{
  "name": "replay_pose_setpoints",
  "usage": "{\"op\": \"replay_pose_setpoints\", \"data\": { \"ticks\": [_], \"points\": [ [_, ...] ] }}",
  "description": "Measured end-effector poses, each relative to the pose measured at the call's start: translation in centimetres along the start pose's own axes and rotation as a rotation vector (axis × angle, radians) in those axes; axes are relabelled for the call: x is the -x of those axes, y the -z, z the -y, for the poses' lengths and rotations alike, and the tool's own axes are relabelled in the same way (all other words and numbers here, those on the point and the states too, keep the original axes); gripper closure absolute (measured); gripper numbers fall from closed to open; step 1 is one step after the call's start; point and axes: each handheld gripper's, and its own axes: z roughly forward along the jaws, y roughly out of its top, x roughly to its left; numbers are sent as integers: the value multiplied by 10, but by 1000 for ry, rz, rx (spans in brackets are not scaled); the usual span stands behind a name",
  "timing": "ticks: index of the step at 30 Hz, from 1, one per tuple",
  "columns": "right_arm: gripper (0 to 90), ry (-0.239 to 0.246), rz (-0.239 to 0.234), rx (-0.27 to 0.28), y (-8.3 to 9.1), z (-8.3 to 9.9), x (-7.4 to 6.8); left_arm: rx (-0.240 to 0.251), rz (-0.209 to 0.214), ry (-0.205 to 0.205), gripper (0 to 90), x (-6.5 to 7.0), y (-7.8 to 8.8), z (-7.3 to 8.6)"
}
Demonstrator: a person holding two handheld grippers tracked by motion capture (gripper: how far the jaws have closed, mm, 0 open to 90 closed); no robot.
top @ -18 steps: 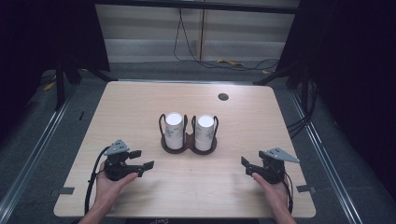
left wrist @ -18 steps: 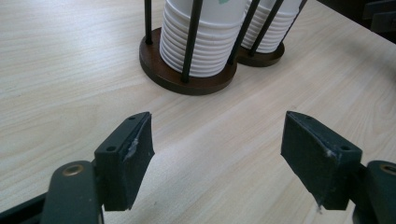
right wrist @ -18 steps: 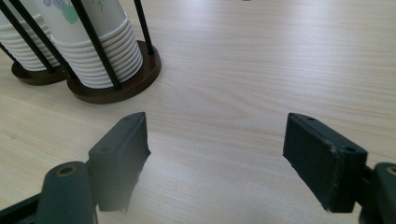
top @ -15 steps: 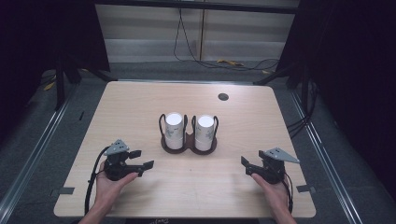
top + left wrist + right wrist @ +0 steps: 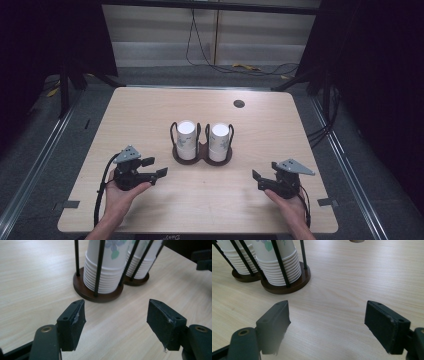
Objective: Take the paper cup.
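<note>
Two stacks of white paper cups stand in a dark wire holder with a brown base at the middle of the light wooden surface. Left claw and right claw rest near, jaws apart, holding nothing.

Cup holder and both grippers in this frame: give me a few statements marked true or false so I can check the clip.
1. The cup holder has two stacks of paper cups standing in it. True.
2. The left gripper is shut on a cup. False: its jaws are apart, with nothing but bare table between them.
3. The right gripper is open and holds nothing. True.
4. The holder lies tipped on its side. False: it stands upright on its dark round bases.
5. The cups carry a flower print. True, as the left gripper view shows.
</note>
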Motion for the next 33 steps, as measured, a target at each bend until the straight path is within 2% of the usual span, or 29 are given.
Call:
{"op": "replay_pose_setpoints", "data": {
  "ticks": [2, 4, 6, 9, 12, 14, 17, 20, 23, 26, 28, 30, 33],
  "points": [
    [200, -16, -13, 12, 1, 1, 0, 24, 11, 14, 310, 2, 0, -7],
    [199, -19, -13, 15, 2, 1, -2, 33, 22, 9, 310, 4, 0, -10],
    [197, -15, -16, 17, 3, 0, -4, 48, 32, -22, 309, 8, 2, -20],
    [194, -11, -23, 15, 3, 0, -6, 60, 36, -32, 302, 8, 2, -31],
    [193, -7, -29, 8, 2, 0, -6, 60, 38, -33, 304, 5, 2, -39],
    [193, -8, -34, 5, 1, 1, -6, 62, 62, -32, 344, 2, 0, -44],
    [193, -9, -40, 0, 0, 1, -5, 49, 89, -56, 346, 3, -2, -51],
    [194, -9, -45, 1, -1, 1, -6, 44, 87, -96, 335, 7, -4, -58],
    [190, -6, -70, 12, 1, 0, -7, 32, 46, -132, 304, 9, -6, -66],
    [184, -3, -87, 22, 3, 0, -9, 48, 50, -141, 284, 11, -8, -74],
    [183, -3, -89, 22, 4, 0, -10, 54, 37, -148, 259, 12, -11, -78],
    [182, -4, -96, 19, 4, 0, -10, 53, 31, -168, 258, 14, -13, -83],
    [179, -8, -95, 14, 3, 0, -10, 60, 34, -171, 261, 15, -16, -86]
  ]
}}
